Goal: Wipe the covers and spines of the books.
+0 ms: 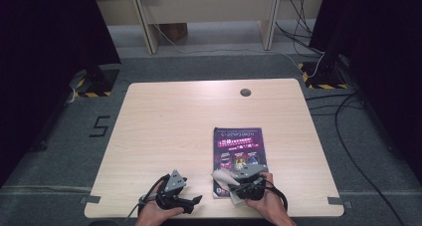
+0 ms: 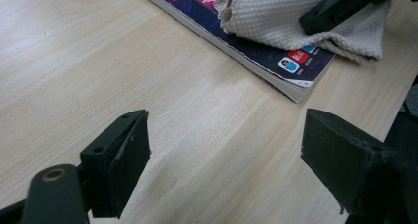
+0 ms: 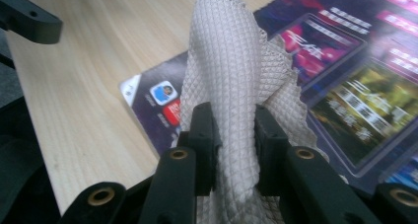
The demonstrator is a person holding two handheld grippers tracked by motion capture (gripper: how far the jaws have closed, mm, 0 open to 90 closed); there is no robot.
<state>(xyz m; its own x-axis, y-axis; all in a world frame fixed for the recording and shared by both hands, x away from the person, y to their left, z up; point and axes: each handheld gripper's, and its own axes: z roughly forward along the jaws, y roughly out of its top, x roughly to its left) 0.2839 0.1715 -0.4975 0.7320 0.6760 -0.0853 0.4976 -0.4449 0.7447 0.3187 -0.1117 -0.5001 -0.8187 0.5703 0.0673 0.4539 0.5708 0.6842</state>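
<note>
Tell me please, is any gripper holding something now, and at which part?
The right gripper is shut on the white cloth, pinching a bunched fold of it above the magazine. The left gripper is open and holds nothing.

— How many things sit on the table [image 1: 164, 121]?
— One magazine [image 1: 240, 149] near the front edge, one white cloth [image 1: 222, 178] on its front corner.
— And grippers?
— Two: left gripper [image 1: 198, 199], right gripper [image 1: 233, 190].
</note>
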